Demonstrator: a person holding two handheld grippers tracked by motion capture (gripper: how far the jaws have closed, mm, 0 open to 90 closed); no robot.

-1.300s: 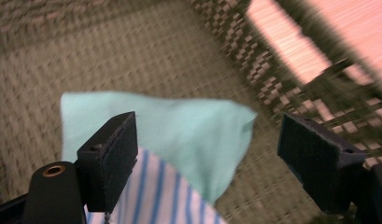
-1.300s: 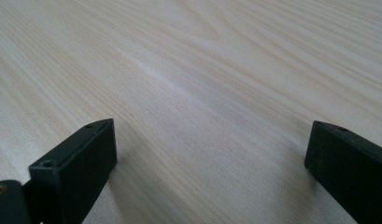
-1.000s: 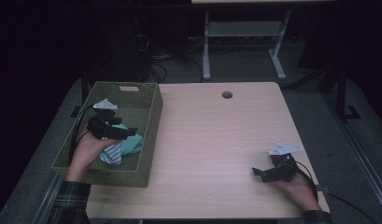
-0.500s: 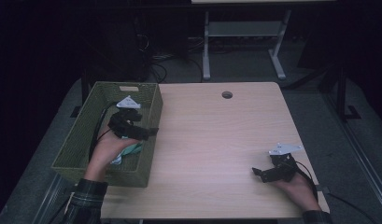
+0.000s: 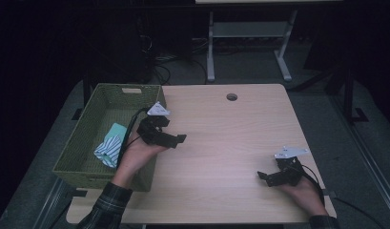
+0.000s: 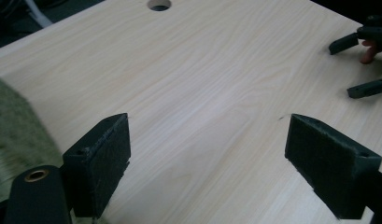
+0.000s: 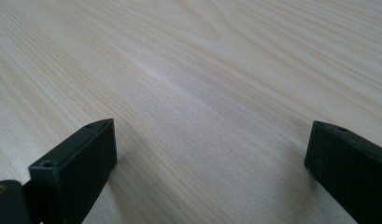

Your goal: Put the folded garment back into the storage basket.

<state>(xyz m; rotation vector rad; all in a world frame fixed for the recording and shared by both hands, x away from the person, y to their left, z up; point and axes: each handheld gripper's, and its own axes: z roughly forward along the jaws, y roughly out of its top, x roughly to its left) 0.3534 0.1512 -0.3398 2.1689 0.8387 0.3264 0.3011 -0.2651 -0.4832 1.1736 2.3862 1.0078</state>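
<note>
Left claw (image 5: 176,138) out of basket (image 5: 87,138), empty.

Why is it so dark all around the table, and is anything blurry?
High view: light falls on the table alone, so the floor and the frame behind sink into dark. Left gripper view: the green basket at the left edge is smeared and soft, while the wood grain is sharp. Right gripper view: bright, with a pale sheen across the wood and soft shadows under the jaws.
</note>
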